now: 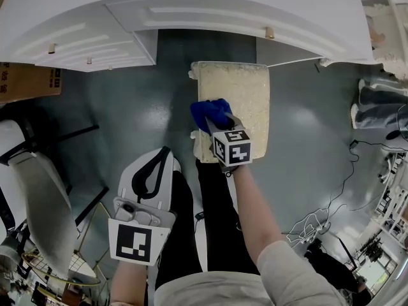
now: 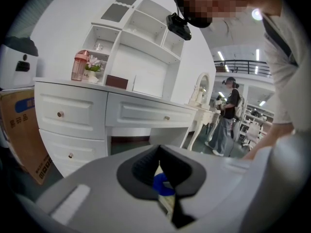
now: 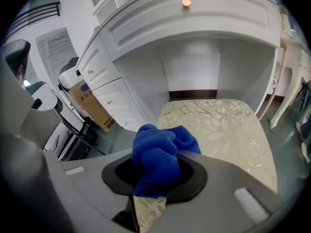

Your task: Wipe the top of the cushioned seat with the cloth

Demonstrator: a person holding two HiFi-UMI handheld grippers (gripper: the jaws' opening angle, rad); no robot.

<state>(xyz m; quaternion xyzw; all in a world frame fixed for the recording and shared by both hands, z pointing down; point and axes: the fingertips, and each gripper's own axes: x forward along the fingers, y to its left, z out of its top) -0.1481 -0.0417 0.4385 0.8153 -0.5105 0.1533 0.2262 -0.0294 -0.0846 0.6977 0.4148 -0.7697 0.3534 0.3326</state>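
The cream, flower-patterned cushioned seat (image 1: 242, 94) stands half under the white desk. A blue cloth (image 1: 210, 112) lies bunched on its near left part, and my right gripper (image 1: 220, 125) is shut on it. In the right gripper view the cloth (image 3: 159, 155) bulges out between the dark pads, with the seat top (image 3: 223, 125) spreading beyond it. My left gripper (image 1: 162, 155) hangs low at the left, above the floor and apart from the seat. Its jaws are shut with nothing in them. The left gripper view shows a sliver of cloth (image 2: 163, 186) through the slit.
A white desk (image 1: 191, 11) with drawers spans the top. A cardboard box (image 1: 29, 81) and a grey chair (image 1: 38, 190) stand at the left. Cables (image 1: 331, 203) trail on the floor at the right. A person (image 2: 226, 115) stands far off.
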